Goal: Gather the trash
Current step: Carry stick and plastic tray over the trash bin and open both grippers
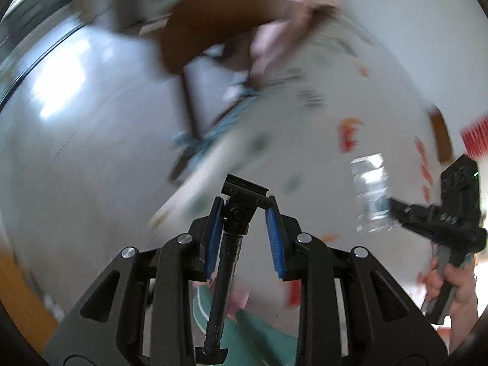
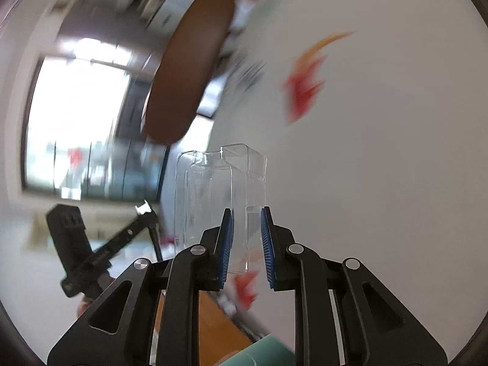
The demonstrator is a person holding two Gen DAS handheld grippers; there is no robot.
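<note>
A: Nearest first. The left gripper (image 1: 245,210) has its blue pads partly apart, closed on a black rod (image 1: 224,270) with a small clamp head at its top. The rod leans against the left pad; whether the right pad presses it cannot be told. If the hold is one-sided, the rod could pivot or slide out.

B: And the right gripper (image 2: 246,231)?

A: Its jaws stand narrow, pinching one thin wall of a clear plastic box (image 2: 219,195), which sticks up and away from the pads. That is the trash, held in the air over the white tablecloth (image 2: 381,167). A springy wall held only at its edge could flex and slip free.

B: Farther out?

A: Everything is smeared by blur. In the left view the right gripper and box hang off to the side, apart from the left one, so a clash looks unlikely. A brown stool (image 1: 213,21) stands beyond the table edge; a dropped box would probably land on the floor near it.
</note>
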